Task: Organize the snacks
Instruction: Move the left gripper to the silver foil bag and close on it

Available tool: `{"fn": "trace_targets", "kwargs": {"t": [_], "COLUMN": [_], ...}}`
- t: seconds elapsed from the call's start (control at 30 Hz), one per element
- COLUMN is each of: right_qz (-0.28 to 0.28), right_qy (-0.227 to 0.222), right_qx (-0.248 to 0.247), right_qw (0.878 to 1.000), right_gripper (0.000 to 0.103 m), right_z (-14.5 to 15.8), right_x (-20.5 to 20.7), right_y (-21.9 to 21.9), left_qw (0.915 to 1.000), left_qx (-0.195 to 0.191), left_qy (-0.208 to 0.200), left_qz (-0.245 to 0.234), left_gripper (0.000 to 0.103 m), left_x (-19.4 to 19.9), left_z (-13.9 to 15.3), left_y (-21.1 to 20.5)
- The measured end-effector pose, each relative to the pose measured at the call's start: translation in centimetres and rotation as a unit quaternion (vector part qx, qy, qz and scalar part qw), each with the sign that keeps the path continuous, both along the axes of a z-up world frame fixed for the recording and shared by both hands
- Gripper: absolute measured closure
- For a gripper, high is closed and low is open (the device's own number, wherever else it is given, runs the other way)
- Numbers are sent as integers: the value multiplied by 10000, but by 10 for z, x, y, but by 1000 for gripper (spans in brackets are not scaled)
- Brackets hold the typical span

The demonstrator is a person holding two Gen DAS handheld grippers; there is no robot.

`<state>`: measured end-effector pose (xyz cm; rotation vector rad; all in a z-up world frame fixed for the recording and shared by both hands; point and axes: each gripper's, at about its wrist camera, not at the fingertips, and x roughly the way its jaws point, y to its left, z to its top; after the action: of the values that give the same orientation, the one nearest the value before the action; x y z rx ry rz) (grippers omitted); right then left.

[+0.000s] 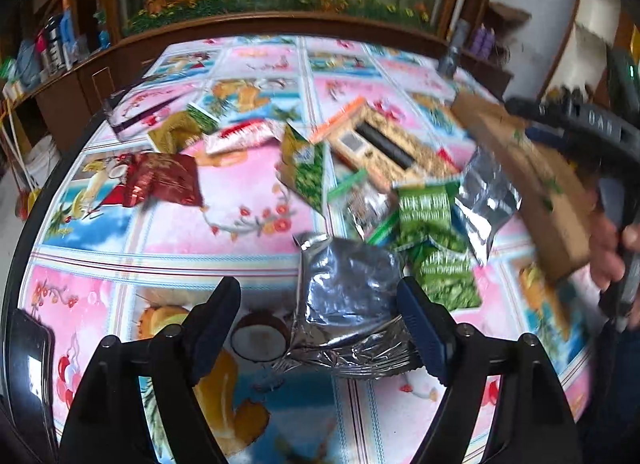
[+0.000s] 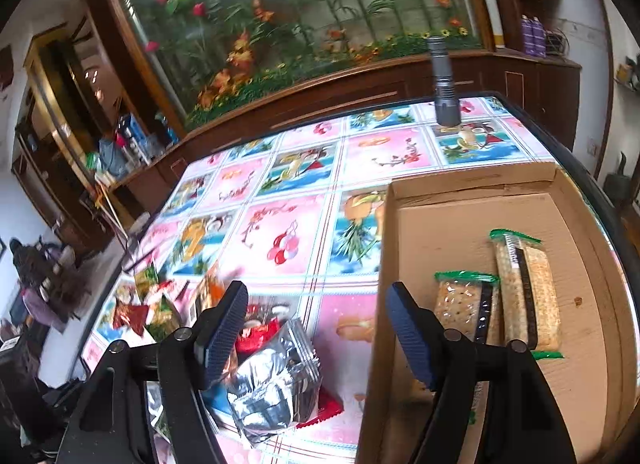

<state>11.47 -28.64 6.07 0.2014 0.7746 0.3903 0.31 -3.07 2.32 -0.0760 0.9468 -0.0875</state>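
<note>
My left gripper is open above a silver foil snack bag that lies between its fingers. Beyond it lie green packets, a cracker pack, a red packet and more snacks. The cardboard box is at right, with the right gripper's handle held by a hand. My right gripper is open and empty over the box's left wall. Two cracker packs lie in the box. A silver bag lies below left.
The table has a colourful fruit-print cloth. A grey flashlight stands at the far edge. A phone lies at the left edge. Wooden cabinets and a flower mural stand behind.
</note>
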Motion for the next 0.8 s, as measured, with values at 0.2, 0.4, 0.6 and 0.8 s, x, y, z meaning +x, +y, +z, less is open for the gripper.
{"fn": "trace_targets", "kwargs": {"t": [0.2,0.4,0.6,0.8], "right_qz": [168,537,1002,1461], "right_qy": [164,159,87,128], "right_qx": [-135,-695,-1369,-1828], "right_qw": [9996,9960,9855,9722], "right_gripper": [25,22,15,14], "right_z": [-7,-12,-16,-26], "right_x": [2,-6,-19,-29], "right_y": [9,30,52,64], "left_qw": [9998,9985,9978,9964], "left_qx": [112,520,514,531], "left_qy": [105,78,-33,-74], "left_qz": [-159,163,417,656], "left_gripper": [21,21,34,40], "left_x": [4,9,10,11], "left_z": [-8,-17,-15,-14], "left_y": [-12,-8,5,13]}}
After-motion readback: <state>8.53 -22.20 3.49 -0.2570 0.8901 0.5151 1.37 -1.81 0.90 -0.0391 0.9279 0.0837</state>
